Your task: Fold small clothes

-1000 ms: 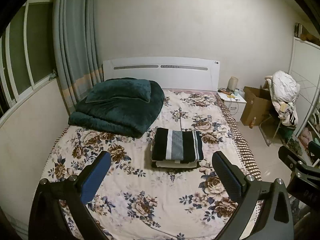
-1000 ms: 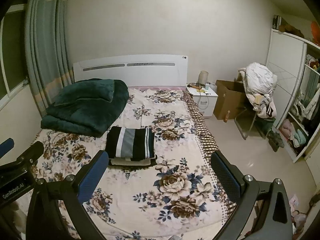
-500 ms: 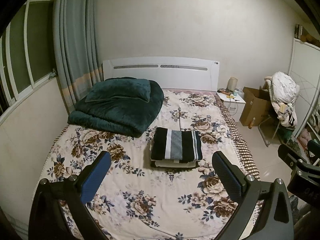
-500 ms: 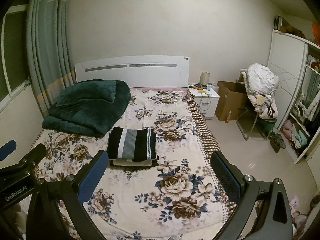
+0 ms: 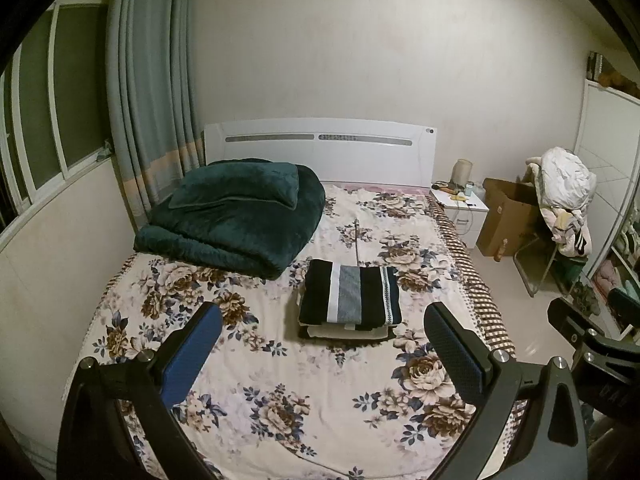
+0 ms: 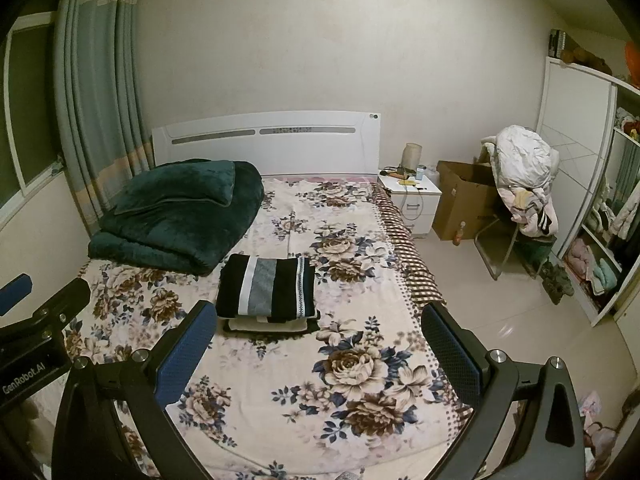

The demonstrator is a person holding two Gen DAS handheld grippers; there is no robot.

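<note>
A small stack of folded clothes [image 5: 350,300] lies in the middle of the flowered bed [image 5: 288,392]; its top piece is black with white and grey stripes, and pale pieces show beneath. The same stack of folded clothes [image 6: 268,290] appears left of centre in the right wrist view. My left gripper [image 5: 320,346] is held high over the foot of the bed, open, with nothing between its fingers. My right gripper [image 6: 318,346] is open too and empty, to the right of the left one and well short of the stack.
A folded dark green blanket [image 5: 236,220] fills the bed's far left. Right of the bed stand a white nightstand [image 6: 412,204], a cardboard box [image 6: 460,200], a chair heaped with clothes [image 6: 524,172] and an open wardrobe [image 6: 600,240]. Curtain and window line the left.
Both grippers have drawn back and risen slightly from the bed, so the stack looks a little smaller and farther. Both stay open and empty.
</note>
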